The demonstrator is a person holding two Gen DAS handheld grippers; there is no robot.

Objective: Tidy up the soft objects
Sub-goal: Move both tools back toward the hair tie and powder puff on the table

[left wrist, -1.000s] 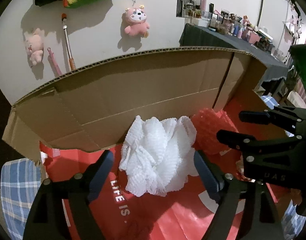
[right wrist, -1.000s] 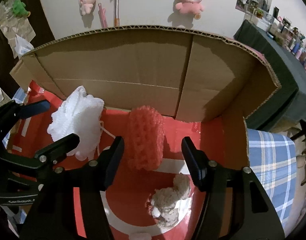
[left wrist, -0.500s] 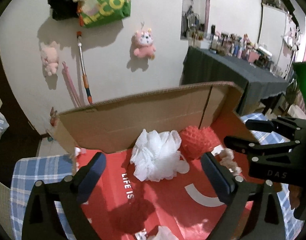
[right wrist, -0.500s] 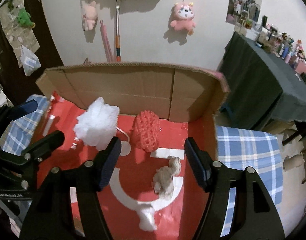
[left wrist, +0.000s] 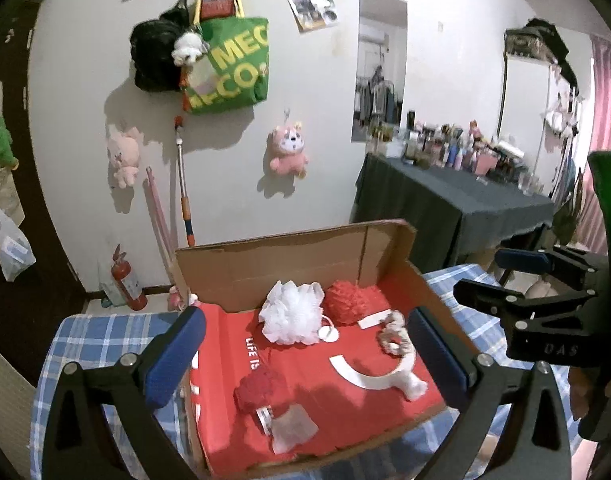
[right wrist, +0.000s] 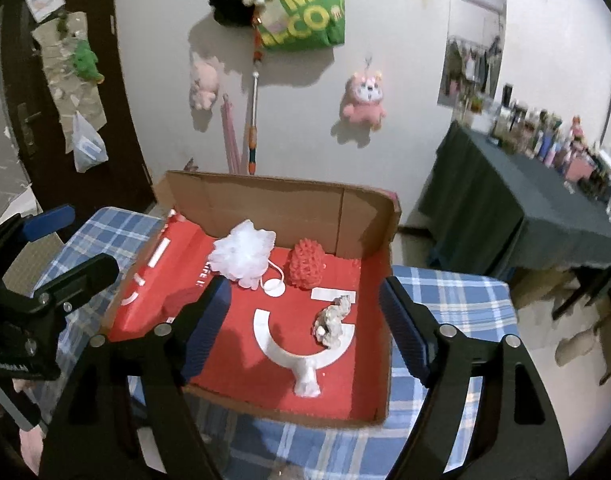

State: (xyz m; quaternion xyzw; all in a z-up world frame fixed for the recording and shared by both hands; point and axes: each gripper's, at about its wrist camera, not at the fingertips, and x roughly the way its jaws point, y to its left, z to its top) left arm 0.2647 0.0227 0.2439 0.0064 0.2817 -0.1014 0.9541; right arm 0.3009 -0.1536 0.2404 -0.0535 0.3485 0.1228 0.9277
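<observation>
A cardboard box with a red floor (left wrist: 397, 248) (right wrist: 385, 264) stands on a blue plaid cloth. Inside, at the back, lie a white mesh pouf (left wrist: 291, 312) (right wrist: 243, 254) and a red mesh pouf (left wrist: 351, 300) (right wrist: 305, 264). A beige scrunchie (left wrist: 393, 332) (right wrist: 331, 322), a small white piece (left wrist: 415, 388) (right wrist: 307, 384), a dark red fuzzy ball (left wrist: 257, 390) and a pale cloth scrap (left wrist: 295, 430) also lie in it. My left gripper (left wrist: 305, 350) and right gripper (right wrist: 303, 328) are open and empty, held above the box's near side.
Plush toys (left wrist: 287, 150), a green bag (left wrist: 227, 68) and broom handles (left wrist: 183, 192) are on the wall behind the box. A dark-covered table with bottles (left wrist: 449, 196) stands at right. A red fire extinguisher (left wrist: 125, 280) stands on the floor at left.
Both grippers have pulled back and up from the box, away from the two poufs; the whole box and room now show. Both stay open and empty.
</observation>
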